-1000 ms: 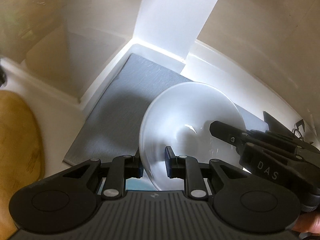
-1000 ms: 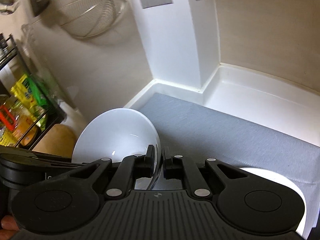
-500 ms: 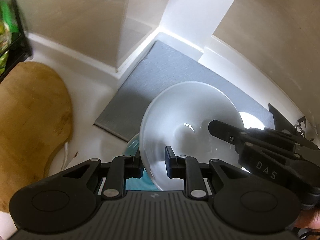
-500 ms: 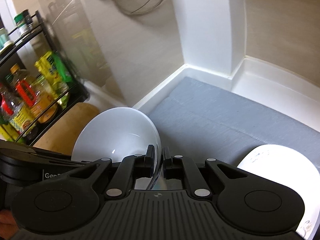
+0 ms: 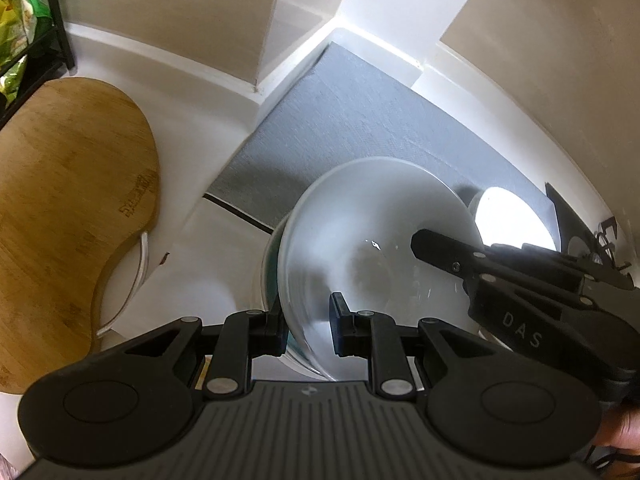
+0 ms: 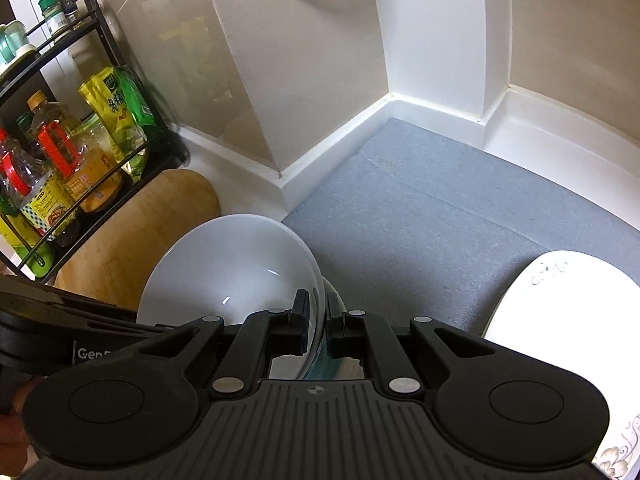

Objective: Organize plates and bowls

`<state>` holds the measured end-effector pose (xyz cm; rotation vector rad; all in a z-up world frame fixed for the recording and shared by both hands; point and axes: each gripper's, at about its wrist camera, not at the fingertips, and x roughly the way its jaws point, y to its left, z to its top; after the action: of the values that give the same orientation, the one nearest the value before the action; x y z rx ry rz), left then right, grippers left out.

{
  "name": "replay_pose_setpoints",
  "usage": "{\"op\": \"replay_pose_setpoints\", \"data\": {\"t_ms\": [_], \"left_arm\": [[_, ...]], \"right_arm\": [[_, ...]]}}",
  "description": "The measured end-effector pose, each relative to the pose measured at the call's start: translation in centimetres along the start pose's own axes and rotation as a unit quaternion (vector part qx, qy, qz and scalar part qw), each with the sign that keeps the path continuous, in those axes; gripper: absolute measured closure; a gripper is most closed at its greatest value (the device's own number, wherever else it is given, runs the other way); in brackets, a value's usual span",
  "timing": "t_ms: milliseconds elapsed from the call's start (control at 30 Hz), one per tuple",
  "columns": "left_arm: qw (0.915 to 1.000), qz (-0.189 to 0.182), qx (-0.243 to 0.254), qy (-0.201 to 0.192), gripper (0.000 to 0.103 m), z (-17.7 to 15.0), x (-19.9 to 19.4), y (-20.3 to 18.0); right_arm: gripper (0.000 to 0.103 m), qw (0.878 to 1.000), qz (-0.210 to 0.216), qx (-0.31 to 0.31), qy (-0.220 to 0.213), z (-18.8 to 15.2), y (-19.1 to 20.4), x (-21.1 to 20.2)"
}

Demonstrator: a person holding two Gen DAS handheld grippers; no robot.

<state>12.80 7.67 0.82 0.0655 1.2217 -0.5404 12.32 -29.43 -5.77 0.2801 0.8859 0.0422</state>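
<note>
- My left gripper (image 5: 306, 326) and right gripper (image 6: 316, 330) each have their jaws clamped on opposite rims of the white bowl (image 5: 376, 256), so it hangs steady, tilted, above the counter (image 5: 200, 264).
- Just beneath shows a teal-rimmed dish (image 5: 269, 272), likely the stacking target.
- Farther right, a patterned plate (image 6: 560, 304) rests on the grey mat (image 6: 420, 208).

**My two grippers, as they stand**

Left gripper (image 5: 308, 326): mine, pointing steeply downward, jaws drawn in close on the rim of the white bowl (image 5: 376, 248), one pad on the outside wall, the other inside.

Right gripper (image 6: 316, 326): mine, angled downward, jaws nearly together, clamped on the opposite rim of the same bowl; it reaches in from the right of the left wrist view.

Right hand (image 5: 620, 432): only a fingertip edge shows behind its gripper.
</note>
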Motion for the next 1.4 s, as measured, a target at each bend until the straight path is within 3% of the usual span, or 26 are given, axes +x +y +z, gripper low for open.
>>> {"op": "replay_pose_setpoints", "data": {"t_ms": [700,800,867,933,1100,1133,1167,1200,1267,1400], "left_arm": [[1.0,0.003,0.008,0.004,0.079,1.1,-0.5,0.2],[0.9999,-0.011,0.007,0.002,0.068,1.2,-0.9,0.3],[0.9998,-0.015,0.012,-0.011,0.04,1.3,-1.5,0.1],[0.999,0.001,0.02,-0.04,0.023,1.5,-2.5,-0.2],[0.9975,0.006,0.01,-0.07,0.012,2.4,-3.6,0.7],[0.9976,0.011,0.0,-0.068,0.012,2.6,-3.3,1.2],[0.9978,0.014,-0.008,-0.064,0.012,2.8,-3.0,1.6],[0.998,0.015,-0.016,-0.06,0.012,2.8,-2.6,1.9],[0.998,0.019,-0.029,-0.053,0.012,2.8,-1.7,2.6],[0.998,0.032,-0.035,-0.042,0.012,2.0,0.3,3.3]], "right_arm": [[0.095,1.0,-0.007,-0.005,0.009,-1.1,-0.8,1.0],[0.095,1.0,-0.007,-0.007,0.009,-1.1,-0.7,1.0],[0.095,1.0,-0.008,-0.012,0.009,-1.1,-0.6,1.0],[0.094,1.0,-0.01,-0.019,0.008,-1.1,-0.4,1.1],[0.093,1.0,-0.014,-0.02,0.011,-0.9,-0.3,1.0],[0.09,1.0,-0.014,-0.019,0.011,-0.8,-0.3,1.0],[0.08,1.0,-0.017,-0.015,0.011,-0.7,-0.4,0.8],[0.063,1.0,-0.019,-0.012,0.008,-0.6,-0.5,0.7],[0.044,1.0,-0.017,-0.001,0.001,-0.3,-0.9,0.4],[0.031,1.0,-0.005,0.021,0.012,-0.2,-1.9,0.5]]}}
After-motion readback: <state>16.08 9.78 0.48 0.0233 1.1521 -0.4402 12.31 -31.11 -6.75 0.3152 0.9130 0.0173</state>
